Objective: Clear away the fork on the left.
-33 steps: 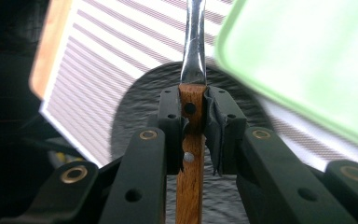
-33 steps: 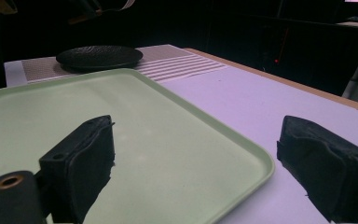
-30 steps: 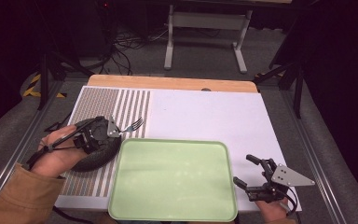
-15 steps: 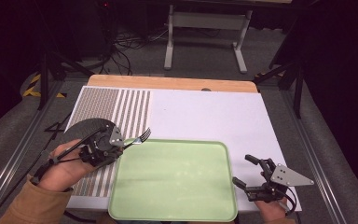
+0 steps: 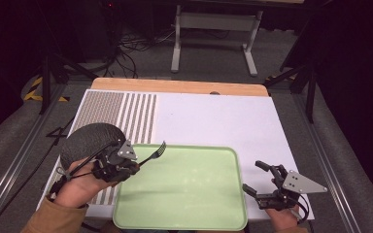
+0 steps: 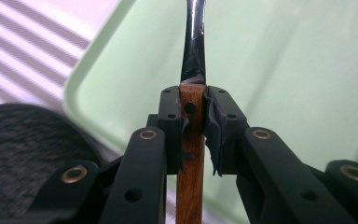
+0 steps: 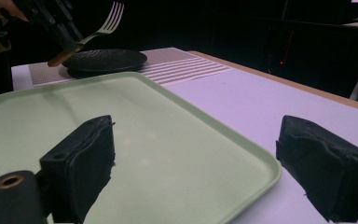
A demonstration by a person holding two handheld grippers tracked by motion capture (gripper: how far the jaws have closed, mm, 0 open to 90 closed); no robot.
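A: R gripper (image 5: 261, 183)?
B: Sitting near the edge w/ jaws spread, nothing btwn them, by the pale green plastic tray (image 5: 189, 204).
A: L gripper (image 5: 126, 167)?
B: Clamping the wooden-handled metal fork (image 5: 156, 151), tines hanging over the tray's far-left corner. Dark grey round plate (image 5: 85, 138) lying beyond, on the striped mat (image 5: 126, 109).

Fork (image 5: 154, 153) with silver tines and a wooden handle (image 6: 189, 154), clamped at the handle between the pads of the left gripper (image 5: 126, 167). Held off the table, tines pointing out over the near left corner of the pale green tray (image 5: 184, 223), handle end toward the dark round plate (image 5: 85, 141).
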